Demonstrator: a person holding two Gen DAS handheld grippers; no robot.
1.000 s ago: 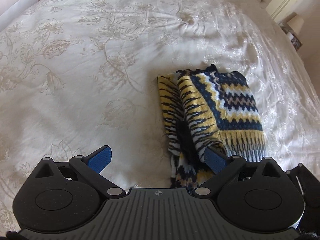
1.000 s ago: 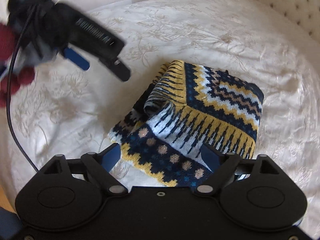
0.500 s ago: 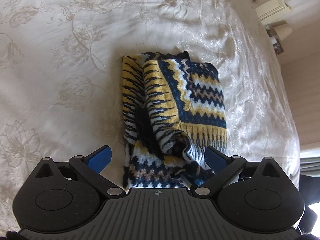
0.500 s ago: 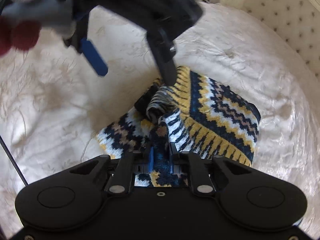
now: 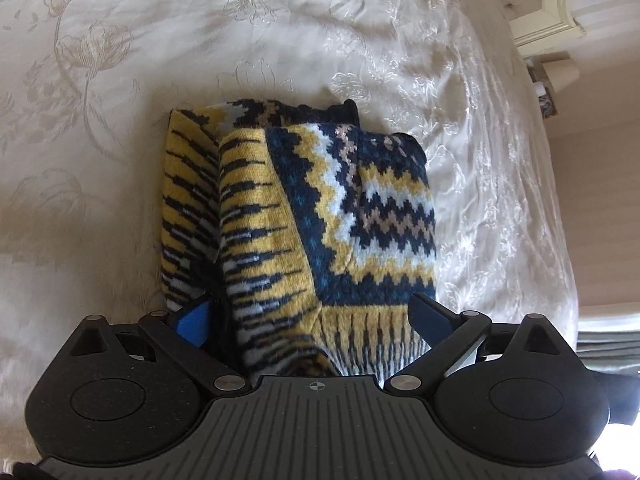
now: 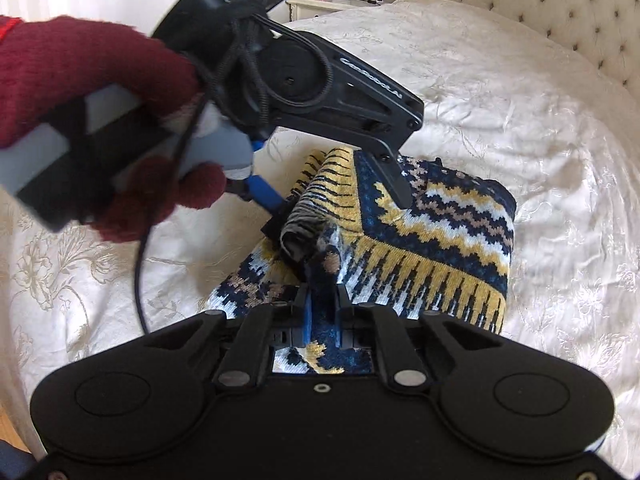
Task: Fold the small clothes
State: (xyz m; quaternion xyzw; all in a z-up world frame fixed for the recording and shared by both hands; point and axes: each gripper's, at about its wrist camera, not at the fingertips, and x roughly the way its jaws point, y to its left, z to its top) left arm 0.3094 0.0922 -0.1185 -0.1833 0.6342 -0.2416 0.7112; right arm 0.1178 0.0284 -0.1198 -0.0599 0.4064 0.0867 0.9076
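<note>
**Right jaws clamped on knit edge; left gripper lowered over the fold**

Change since a second earlier: the right gripper [image 6: 322, 312], then spread wide over the near hem, had just been closing, and its blue pads now pinched a bunched dark-blue ridge of the sweater [image 6: 432, 236] between them, nearly together. The left gripper [image 5: 312, 320] had dropped in from well off to the side; its fingers stood wide apart, straddling the near end of the folded sweater [image 5: 304, 216], the left pad tucked against the striped sleeve roll, the right pad just beside the yellow fringe-patterned hem. Whether either pad pressed the knit, could not tell; nothing was gripped.

Beyond the fingertips the sweater lay folded in a rough rectangle, zigzag bands of navy, yellow, white and tan uppermost.

Surface: a cream bedspread [image 5: 120, 80] with a woven floral pattern, creased toward the far right. Past it, a tufted headboard [image 6: 540, 4].

View differences: only the right wrist view showed the left gripper [image 6: 340, 200] from outside, held by a hand in a maroon knit glove [image 6: 80, 80] with a black cable looped over it, and a nightstand [image 6: 332, 2] with a clock and a framed picture. Only the left wrist view showed the sleeve roll's full length and a lampshade [image 5: 556, 72] at far right.
</note>
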